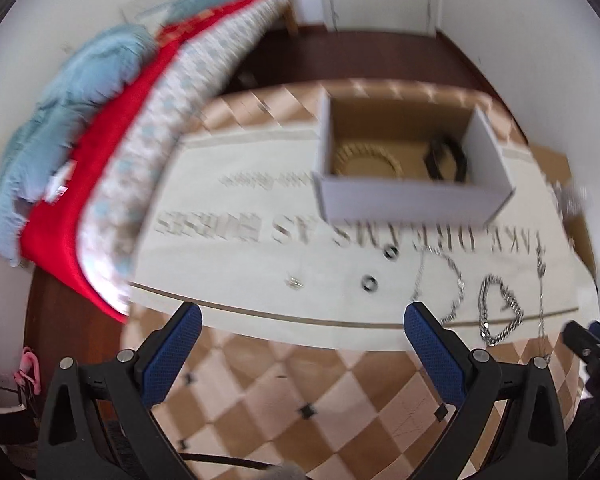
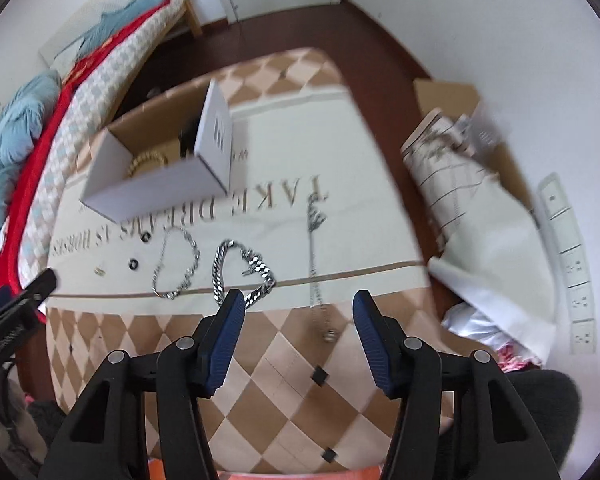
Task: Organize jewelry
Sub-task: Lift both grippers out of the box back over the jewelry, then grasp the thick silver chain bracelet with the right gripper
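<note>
An open white cardboard box [image 1: 412, 198] [image 2: 156, 190] stands on the table; inside lie a gold beaded bracelet [image 1: 366, 158] [image 2: 146, 162] and a black band [image 1: 446, 158]. On the cream cloth lie a thick silver chain [image 1: 500, 308] [image 2: 240, 272], a thinner silver chain [image 1: 440, 284] [image 2: 176, 266], a long thin necklace [image 2: 314, 264] [image 1: 542, 300], two dark rings [image 1: 369, 282] [image 2: 133, 264] and a small silver ring [image 1: 294, 281] [image 2: 99, 271]. My left gripper [image 1: 302, 316] is open and empty above the table's near edge. My right gripper [image 2: 298, 304] is open and empty, just short of the thick chain.
The table [image 2: 284, 380] has a checkered cover and a cream runner with lettering. A bed with red and blue bedding [image 1: 100, 152] lies to the left. A cardboard box with paper [image 2: 460, 168] and a power strip [image 2: 572, 264] lie to the right.
</note>
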`<state>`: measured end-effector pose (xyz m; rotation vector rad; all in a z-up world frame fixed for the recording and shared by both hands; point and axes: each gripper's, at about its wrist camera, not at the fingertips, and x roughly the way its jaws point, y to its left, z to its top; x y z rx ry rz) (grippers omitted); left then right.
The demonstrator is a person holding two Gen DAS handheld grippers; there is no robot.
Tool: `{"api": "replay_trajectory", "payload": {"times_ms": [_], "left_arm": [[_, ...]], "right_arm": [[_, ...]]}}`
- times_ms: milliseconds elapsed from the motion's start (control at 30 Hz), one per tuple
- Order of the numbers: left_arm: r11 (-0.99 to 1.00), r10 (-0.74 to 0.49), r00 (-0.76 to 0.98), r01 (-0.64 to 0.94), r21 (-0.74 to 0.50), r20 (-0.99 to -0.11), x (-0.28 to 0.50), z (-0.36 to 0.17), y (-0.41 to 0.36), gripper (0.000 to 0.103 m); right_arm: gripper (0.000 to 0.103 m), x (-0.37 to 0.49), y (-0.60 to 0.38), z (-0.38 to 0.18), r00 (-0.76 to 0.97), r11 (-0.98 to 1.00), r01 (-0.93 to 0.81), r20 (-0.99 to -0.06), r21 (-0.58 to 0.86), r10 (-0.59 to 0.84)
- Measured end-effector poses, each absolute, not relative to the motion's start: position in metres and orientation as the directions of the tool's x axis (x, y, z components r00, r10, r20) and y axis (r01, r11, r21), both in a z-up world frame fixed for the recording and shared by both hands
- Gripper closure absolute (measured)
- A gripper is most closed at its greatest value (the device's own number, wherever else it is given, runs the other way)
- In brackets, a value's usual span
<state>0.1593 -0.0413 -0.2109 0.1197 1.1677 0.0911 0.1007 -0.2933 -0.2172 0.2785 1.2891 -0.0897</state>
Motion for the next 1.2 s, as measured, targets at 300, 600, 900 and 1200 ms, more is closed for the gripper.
{"api": "replay_trajectory", "payload": {"times_ms": [300, 600, 900, 1200], "left_arm": [[0.994, 0.050, 0.188, 0.083, 0.067, -0.981, 0.186, -0.278, -0.074, 0.038], [0.990, 0.027, 0.178, 0.128, 0.051, -0.984, 0.184, -0.283, -0.092, 0.038], [0.982, -0.031, 0.191, 0.189, 0.006, -0.981, 0.178, -0.275, -0.111, 0.102], [0.982, -0.034, 0.196, 0.188, 0.003, -0.980, 0.170, -0.272, -0.103, 0.103]], "right_arm": [[0.044, 0.130, -0.266, -0.276, 0.179, 0.974, 0.197, -0.981, 0.111, 0.076], [0.096, 0.130, -0.271, -0.277, 0.180, 0.981, 0.183, -0.983, 0.063, 0.029], [0.096, 0.130, -0.282, -0.277, 0.168, 0.974, 0.210, -0.985, 0.083, 0.048], [0.096, 0.126, -0.283, -0.278, 0.165, 0.972, 0.210, -0.984, 0.101, 0.067]]}}
